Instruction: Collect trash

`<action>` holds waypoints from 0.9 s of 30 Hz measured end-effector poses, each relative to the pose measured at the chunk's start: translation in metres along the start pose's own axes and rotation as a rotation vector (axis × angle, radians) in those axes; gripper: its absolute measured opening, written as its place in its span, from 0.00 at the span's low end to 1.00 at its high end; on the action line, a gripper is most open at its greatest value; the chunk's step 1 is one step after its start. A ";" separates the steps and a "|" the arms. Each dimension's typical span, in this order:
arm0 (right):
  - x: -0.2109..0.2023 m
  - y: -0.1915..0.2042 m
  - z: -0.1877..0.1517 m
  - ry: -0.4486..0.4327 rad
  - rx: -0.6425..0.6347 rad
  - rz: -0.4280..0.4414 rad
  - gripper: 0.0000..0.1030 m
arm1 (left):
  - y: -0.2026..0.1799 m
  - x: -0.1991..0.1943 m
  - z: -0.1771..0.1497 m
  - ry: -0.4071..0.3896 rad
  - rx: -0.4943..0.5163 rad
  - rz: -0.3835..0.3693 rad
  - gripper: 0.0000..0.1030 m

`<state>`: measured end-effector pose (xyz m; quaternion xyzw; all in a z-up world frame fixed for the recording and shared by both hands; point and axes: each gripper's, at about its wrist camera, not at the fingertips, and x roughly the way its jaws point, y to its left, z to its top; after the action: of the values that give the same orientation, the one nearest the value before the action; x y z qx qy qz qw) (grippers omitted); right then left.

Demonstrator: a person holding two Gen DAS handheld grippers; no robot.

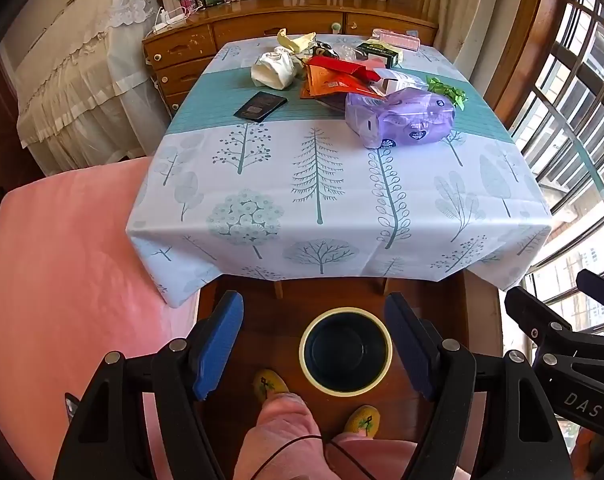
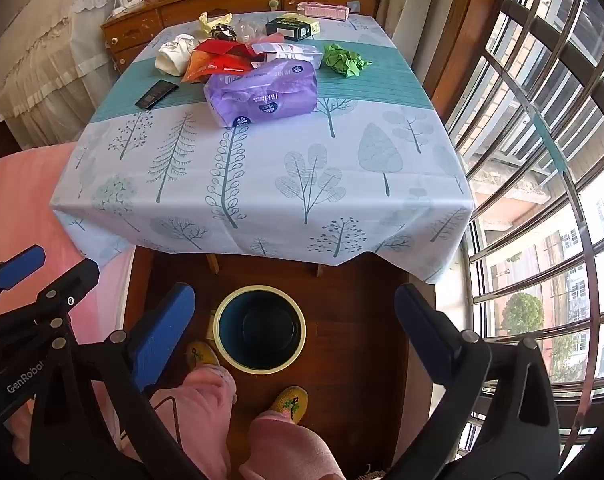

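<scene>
We see both claws spread wide with nothing between the pads: left claw [image 1: 313,344], right claw [image 2: 294,336]. Each hangs above the bin [image 1: 345,350] on the wooden floor, before the worktop [image 1: 341,216]. The trash sits at the far end: purple pack [image 1: 397,120], crumpled green paper [image 2: 343,60], white wad [image 1: 272,70], red and orange wrappers [image 2: 218,62]. Right view alone shows the green paper whole; in the left view the pack partly hides it. Wrapper print is unreadable.

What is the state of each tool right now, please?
Left tool: open, holding nothing.
Right tool: open, holding nothing.
</scene>
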<state>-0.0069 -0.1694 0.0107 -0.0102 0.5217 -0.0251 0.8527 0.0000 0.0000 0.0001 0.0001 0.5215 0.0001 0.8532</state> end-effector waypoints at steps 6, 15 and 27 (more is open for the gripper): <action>0.000 0.001 0.001 0.001 0.001 0.011 0.96 | 0.004 -0.004 0.007 -0.001 0.001 0.000 0.73; -0.002 0.001 -0.001 -0.015 -0.004 0.010 0.96 | 0.006 -0.009 0.014 -0.012 0.004 0.000 0.71; -0.003 -0.004 0.001 -0.008 0.005 0.018 0.96 | -0.007 -0.017 0.001 -0.040 0.013 -0.004 0.70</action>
<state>-0.0076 -0.1737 0.0144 -0.0032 0.5181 -0.0187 0.8551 -0.0066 -0.0073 0.0154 0.0046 0.5043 -0.0052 0.8635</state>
